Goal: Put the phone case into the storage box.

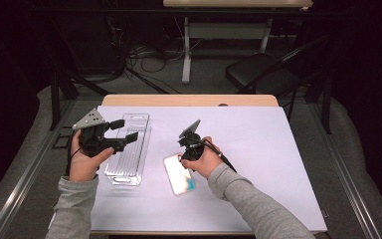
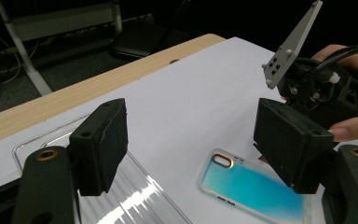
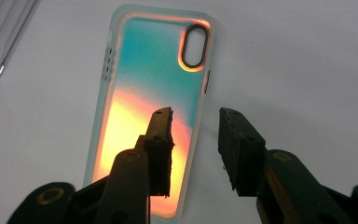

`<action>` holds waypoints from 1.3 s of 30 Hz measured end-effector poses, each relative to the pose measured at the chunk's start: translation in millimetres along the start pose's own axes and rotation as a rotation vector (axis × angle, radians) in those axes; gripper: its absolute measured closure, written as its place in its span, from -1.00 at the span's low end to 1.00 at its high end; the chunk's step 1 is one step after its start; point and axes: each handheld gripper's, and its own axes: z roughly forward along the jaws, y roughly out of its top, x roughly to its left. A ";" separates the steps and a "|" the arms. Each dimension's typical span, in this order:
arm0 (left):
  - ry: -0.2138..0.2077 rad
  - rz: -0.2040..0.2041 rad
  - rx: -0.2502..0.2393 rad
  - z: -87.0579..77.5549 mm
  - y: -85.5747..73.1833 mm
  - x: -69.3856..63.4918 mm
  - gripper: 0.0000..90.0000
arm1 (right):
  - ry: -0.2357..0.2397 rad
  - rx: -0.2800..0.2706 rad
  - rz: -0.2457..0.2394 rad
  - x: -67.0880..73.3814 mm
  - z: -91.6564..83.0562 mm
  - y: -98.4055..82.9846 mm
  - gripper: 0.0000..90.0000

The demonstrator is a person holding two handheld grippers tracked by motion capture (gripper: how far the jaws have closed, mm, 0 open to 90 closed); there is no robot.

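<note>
Right gripper view: my right gripper (image 3: 196, 140) hangs over the phone case (image 3: 151, 107), which lies flat on the white bench (image 3: 307, 70). One jaw is above the case and the other is above the bench just past the case's long edge, so that edge sits in the gap between them. The jaws are part way open and I cannot see the pads pressing on anything, so the case is not held yet.

In the high view the case (image 1: 179, 174) lies near the front of the bench, just under my right hand (image 1: 199, 158), and the clear tray (image 1: 129, 149) lies a little way to its left. My left gripper (image 1: 122, 132) floats above that tray with its jaws wide open and nothing in them (it looks like it is just waiting).

I think the step now is picking up the case by its side. It looks like the case may be meant for the tray, but that is only my guess.

For the next move I need to go lower, so one pad slips inside the case wall and the other stays outside it. Then I squeeze slowly. The wall is thin and looks smooth, so it could slide away or tip if I push down too hard. I should lift it flat and slow.
</note>
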 end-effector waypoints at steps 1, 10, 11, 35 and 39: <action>-0.001 -0.001 0.000 -0.1 0.0 0.1 -0.42 | 0.002 0.002 0.000 -0.3 0.8 0.1 0.45; -0.001 -0.001 -0.002 -0.3 -0.2 0.3 -0.42 | 0.001 0.027 0.026 -0.8 11.9 -0.1 0.55; -0.001 -0.001 -0.002 -0.2 -0.3 0.4 -0.42 | 0.005 0.019 0.029 -0.7 13.4 -0.4 0.55; 0.003 -0.006 0.007 0.9 -1.8 1.8 -0.42 | 0.012 0.044 0.068 -3.2 22.6 -1.1 0.77; 0.004 -0.006 0.006 1.0 -1.9 1.8 -0.42 | 0.008 0.032 0.084 -1.9 25.1 -2.0 0.78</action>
